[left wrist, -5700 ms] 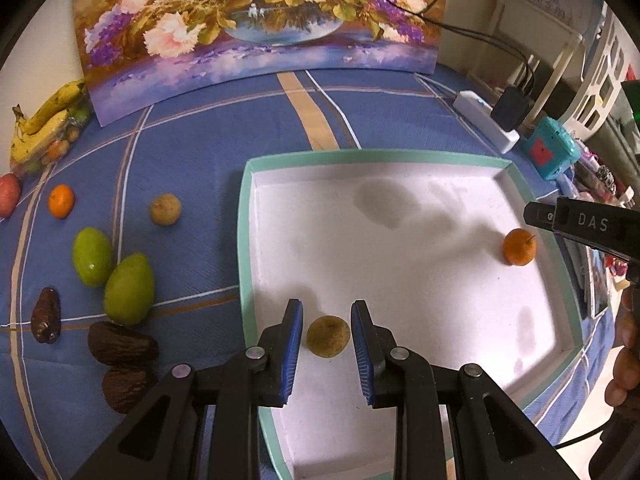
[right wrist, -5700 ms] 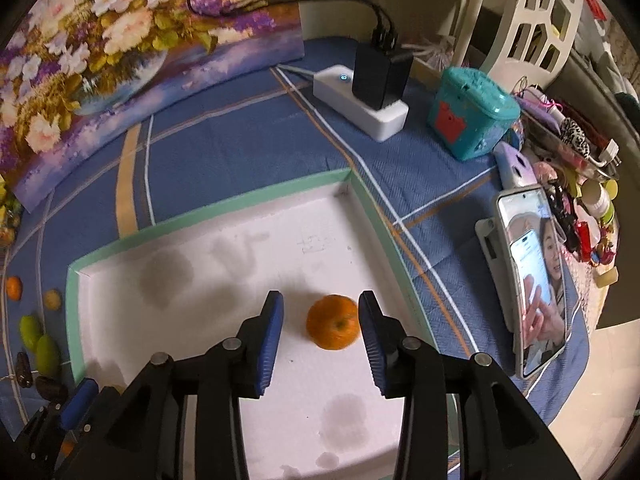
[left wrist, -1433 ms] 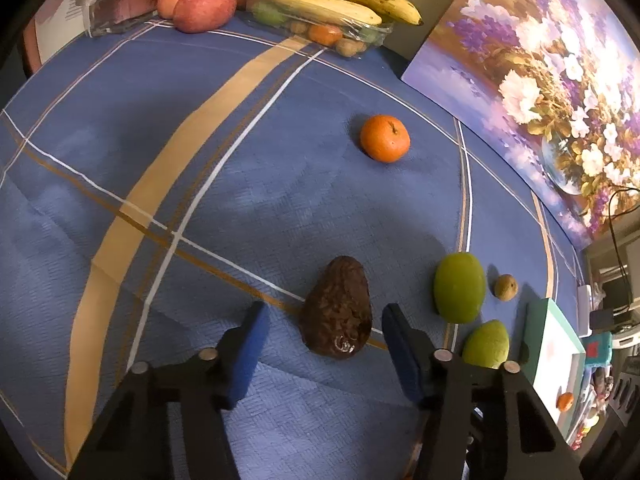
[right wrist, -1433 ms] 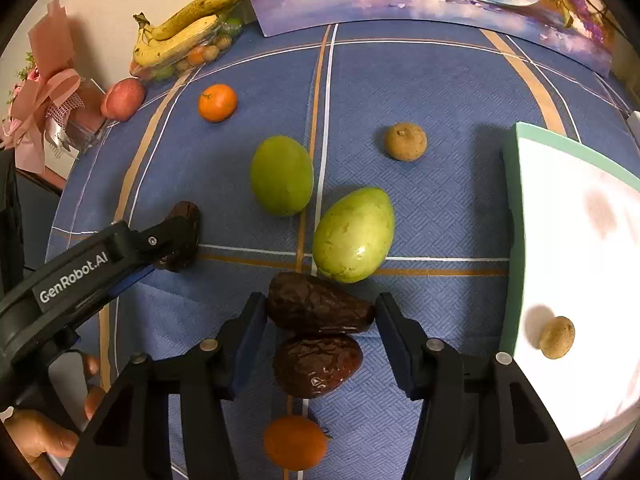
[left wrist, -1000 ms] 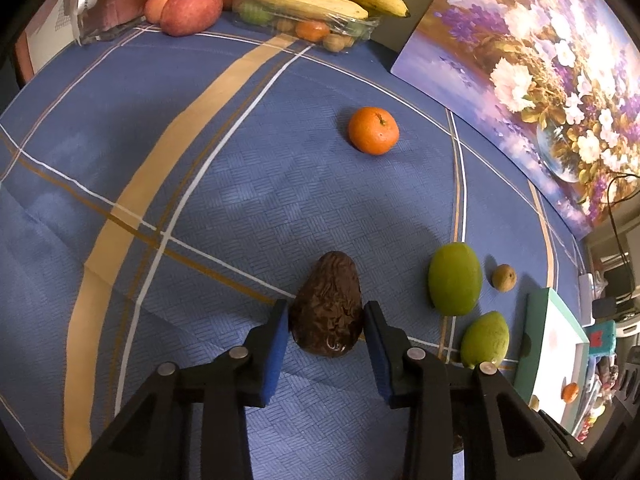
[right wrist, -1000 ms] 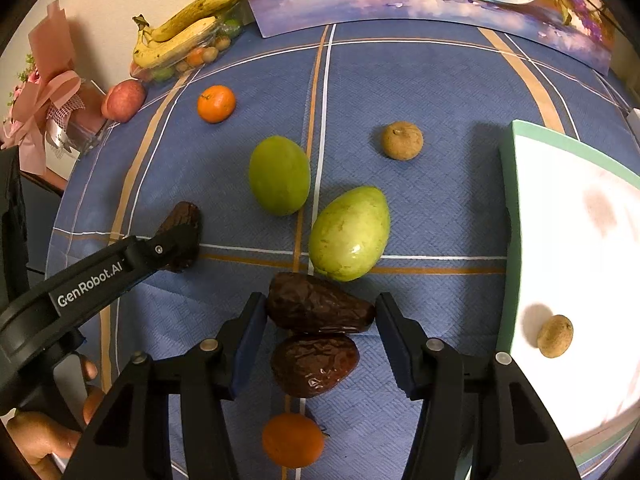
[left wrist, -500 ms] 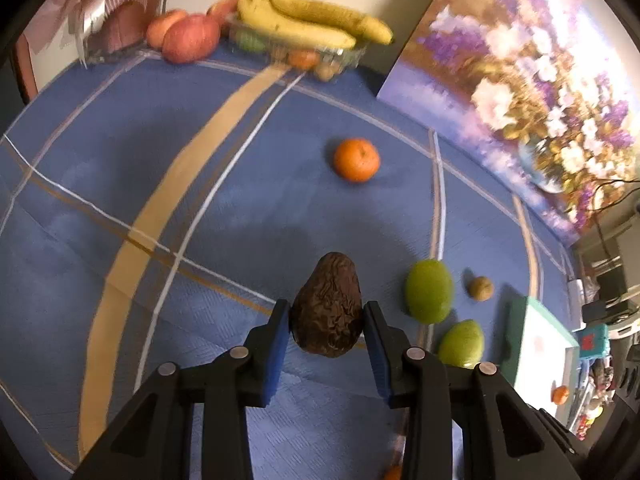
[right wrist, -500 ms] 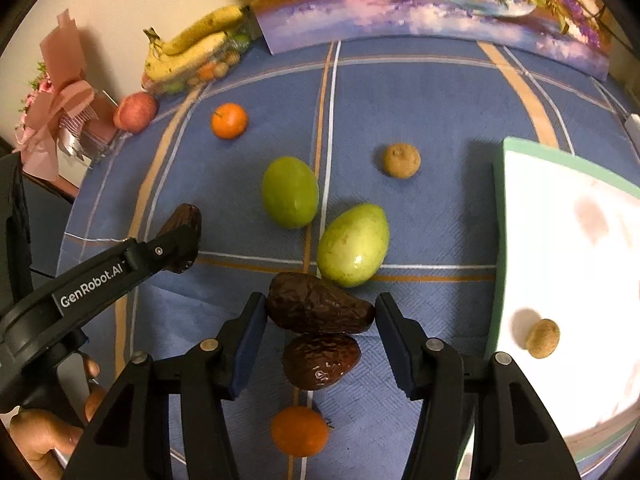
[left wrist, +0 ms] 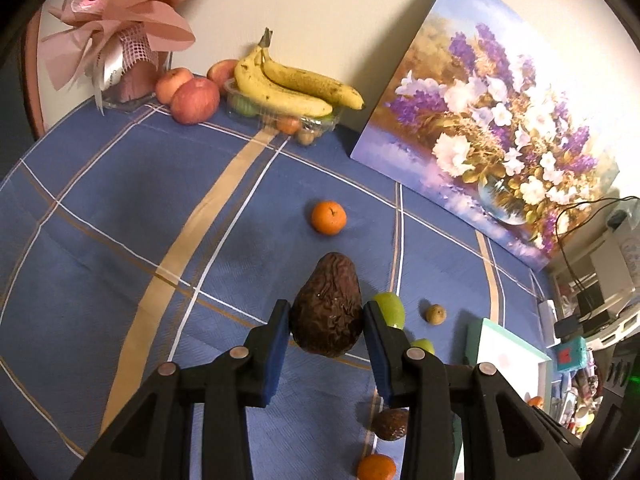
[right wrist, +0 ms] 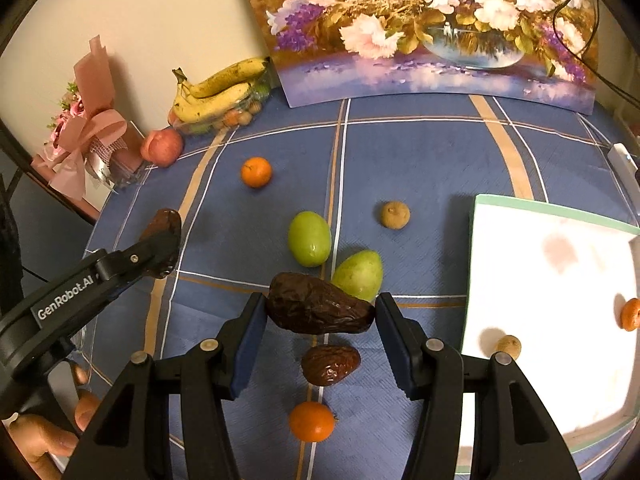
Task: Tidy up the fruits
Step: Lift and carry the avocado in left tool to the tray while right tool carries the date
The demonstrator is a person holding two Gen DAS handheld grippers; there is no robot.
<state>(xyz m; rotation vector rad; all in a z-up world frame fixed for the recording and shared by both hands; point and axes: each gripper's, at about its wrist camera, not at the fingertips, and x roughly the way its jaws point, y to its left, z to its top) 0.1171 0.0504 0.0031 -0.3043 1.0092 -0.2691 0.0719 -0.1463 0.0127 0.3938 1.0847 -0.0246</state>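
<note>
we hold two fruits up in the air now, above the worktop with the blue checked cloth. the jaws of our left gripper are clamped on a dark brown wrinkly pear-shaped fruit. the jaws of our right gripper are clamped on another dark brown wrinkly fruit, which lies sideways and is pinched by its two ends.

that sideways one could spin or pop out, because only its thin tips touch the blue pads. a hard squeeze could squash soft, wrinkly skin. a dropped fruit could bump the pale green pear-shaped fruit or the small dark brown fruit below. the white tray with the green rim sits off to the right, and our two grippers could bang together on the way there.
</note>
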